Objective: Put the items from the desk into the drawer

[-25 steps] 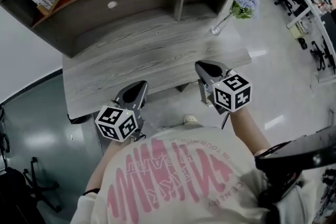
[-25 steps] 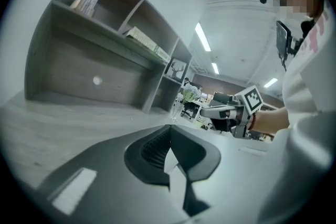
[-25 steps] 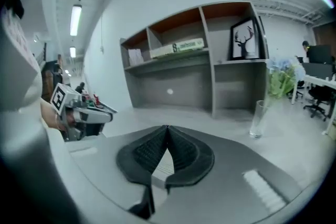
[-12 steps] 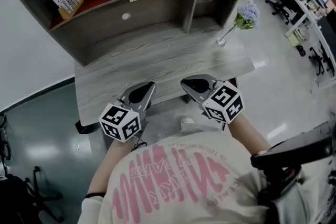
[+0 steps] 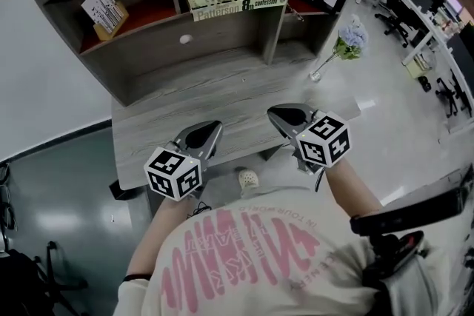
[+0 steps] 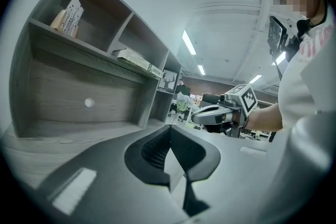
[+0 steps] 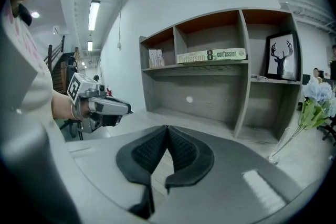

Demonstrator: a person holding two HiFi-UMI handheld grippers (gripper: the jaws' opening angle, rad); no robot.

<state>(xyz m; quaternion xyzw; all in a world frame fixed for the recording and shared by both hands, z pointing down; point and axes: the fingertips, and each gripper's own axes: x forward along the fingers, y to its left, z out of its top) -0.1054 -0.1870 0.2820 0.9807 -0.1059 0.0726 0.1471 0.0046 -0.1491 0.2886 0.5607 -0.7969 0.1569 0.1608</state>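
**Head view.** The left gripper (image 5: 213, 129) and right gripper (image 5: 277, 115) both have their jaws closed together with nothing between them. They hover over the near edge of the grey wood-grain desk (image 5: 185, 103) at lower centre. The slender clear glass vase of pale blue flowers (image 5: 329, 59) stands on the desk at centre right, well apart from both. The closed grey drawer with a round white knob (image 5: 207, 37) lies at upper centre. The vase is probably light, top-heavy, slippery and fragile, so a gentle hold low on its glass neck seems best.
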